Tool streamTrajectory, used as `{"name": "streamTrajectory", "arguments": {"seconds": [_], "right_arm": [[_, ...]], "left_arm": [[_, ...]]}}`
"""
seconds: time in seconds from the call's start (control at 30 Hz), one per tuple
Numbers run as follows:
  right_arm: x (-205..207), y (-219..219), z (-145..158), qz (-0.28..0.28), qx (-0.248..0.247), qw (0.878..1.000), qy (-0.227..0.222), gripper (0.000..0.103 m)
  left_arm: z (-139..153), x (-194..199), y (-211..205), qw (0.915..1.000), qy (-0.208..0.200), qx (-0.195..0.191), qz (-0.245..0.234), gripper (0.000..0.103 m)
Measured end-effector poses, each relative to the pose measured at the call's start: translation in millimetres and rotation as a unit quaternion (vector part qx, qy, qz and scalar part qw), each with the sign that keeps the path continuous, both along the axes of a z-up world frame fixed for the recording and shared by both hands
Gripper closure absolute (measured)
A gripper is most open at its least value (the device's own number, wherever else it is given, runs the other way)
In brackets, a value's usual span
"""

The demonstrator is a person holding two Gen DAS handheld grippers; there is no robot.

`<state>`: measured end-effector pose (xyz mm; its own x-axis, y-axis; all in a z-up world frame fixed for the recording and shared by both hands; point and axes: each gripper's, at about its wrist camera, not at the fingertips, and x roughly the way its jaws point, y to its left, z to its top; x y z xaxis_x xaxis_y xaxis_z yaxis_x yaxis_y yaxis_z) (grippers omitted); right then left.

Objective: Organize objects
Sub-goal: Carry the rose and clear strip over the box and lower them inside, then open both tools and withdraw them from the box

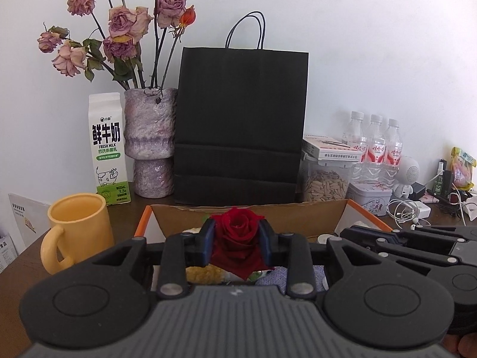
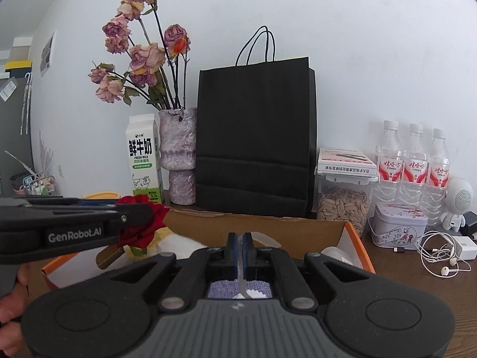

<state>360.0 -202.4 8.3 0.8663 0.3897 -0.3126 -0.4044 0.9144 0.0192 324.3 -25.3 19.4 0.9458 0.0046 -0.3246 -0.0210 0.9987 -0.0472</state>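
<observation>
My left gripper (image 1: 237,240) is shut on a red rose (image 1: 238,238) and holds it above an open cardboard box (image 1: 244,213). The rose also shows in the right wrist view (image 2: 143,223), clamped in the left gripper at the left. My right gripper (image 2: 241,252) is shut, with a thin grey strip hanging between its blue pads, over the same box (image 2: 268,226). A speckled purple vase (image 1: 150,140) with dried roses stands behind the box at the left. The box holds blue-grey cloth and yellow and white soft items, partly hidden.
A yellow mug (image 1: 77,229) stands left of the box. A milk carton (image 1: 108,149) and a black paper bag (image 1: 241,125) stand at the back. To the right are a seed jar (image 2: 342,203), three water bottles (image 2: 413,164), a tin (image 2: 398,228) and earphones (image 2: 441,253).
</observation>
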Motion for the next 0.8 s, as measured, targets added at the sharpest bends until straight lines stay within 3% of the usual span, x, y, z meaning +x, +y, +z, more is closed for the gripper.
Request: {"name": "streamTrajectory", "arguments": {"seconds": [0.13, 0.23, 0.27, 0.3, 0.33, 0.4, 0.8], "right_arm": [[3.0, 0.0, -3.7, -0.005, -0.007, 1.0, 0.009, 0.097], [4.7, -0.2, -6.8, -0.016, -0.014, 1.0, 0.015, 0.089], [6.1, -0.8, -8.1, -0.019, -0.014, 1.0, 0.02, 0.075], [6.6, -1.0, -9.0, -0.023, -0.015, 0.999, 0.021, 0.05], [6.5, -1.0, -9.9, -0.029, -0.016, 0.999, 0.018, 0.025], [4.6, -0.4, -10.8, -0.038, -0.023, 0.999, 0.008, 0.01], [-4.0, -0.9, -11.1, -0.039, -0.021, 0.999, 0.007, 0.004]], "left_arm": [[-1.6, -0.1, 0.6, 1.0, -0.003, 0.003, 0.008, 0.062], [-1.4, -0.5, 2.9, 0.9997, -0.009, 0.0, 0.021, 0.032], [-1.4, -0.8, 3.9, 0.9995, -0.012, 0.0, 0.029, 0.011], [-1.3, -1.8, 4.6, 0.9992, -0.017, 0.001, 0.037, 0.001], [-1.2, -3.0, 4.8, 0.9988, -0.024, 0.003, 0.043, 0.0], [-1.1, -2.8, 5.3, 0.9984, -0.025, 0.006, 0.051, 0.0], [-4.7, -12.5, 6.8, 0.9986, -0.027, -0.001, 0.046, 0.0]]}}
